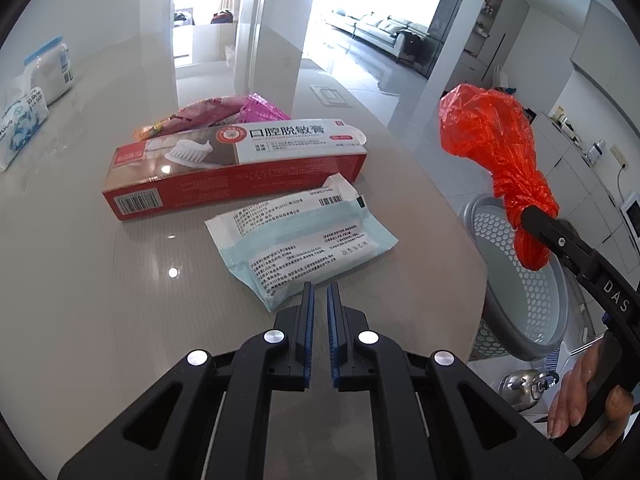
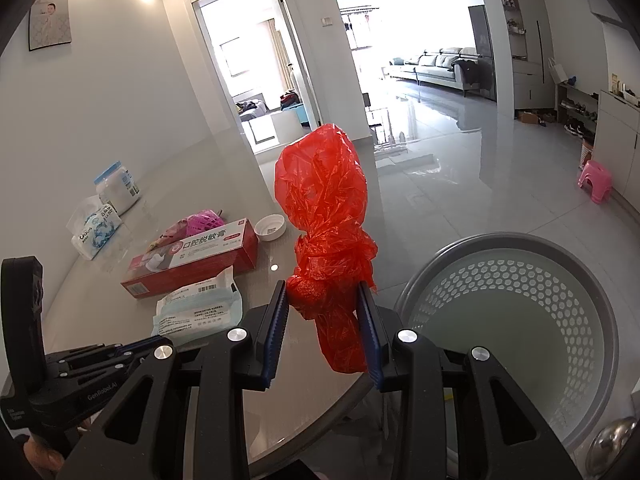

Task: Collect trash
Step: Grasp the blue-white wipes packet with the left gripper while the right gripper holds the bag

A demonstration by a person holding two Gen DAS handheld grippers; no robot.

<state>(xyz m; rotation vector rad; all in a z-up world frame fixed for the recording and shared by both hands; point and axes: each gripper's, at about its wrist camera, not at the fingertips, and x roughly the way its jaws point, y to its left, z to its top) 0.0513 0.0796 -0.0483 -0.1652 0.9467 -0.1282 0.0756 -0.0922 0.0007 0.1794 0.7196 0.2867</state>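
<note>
The right gripper (image 2: pixel 323 312) clamps a knotted red plastic bag (image 2: pixel 326 220) between its blue pads, the bag standing up ahead of the fingers, with the perforated grey wastebasket (image 2: pixel 516 304) below to its right. The left gripper (image 1: pixel 320 300) holds nothing, its jaws nearly together (a thin gap shows). Just past its tips lies a face-mask packet (image 1: pixel 296 236), then a red toothpaste box (image 1: pixel 236 168), on the table (image 1: pixel 100 280).

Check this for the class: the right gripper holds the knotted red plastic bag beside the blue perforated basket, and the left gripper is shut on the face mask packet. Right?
Not quite. The left gripper grips nothing: in the left wrist view its nearly closed fingers stop short of the face mask packet. The right gripper does hold the red plastic bag beside the basket.
</note>
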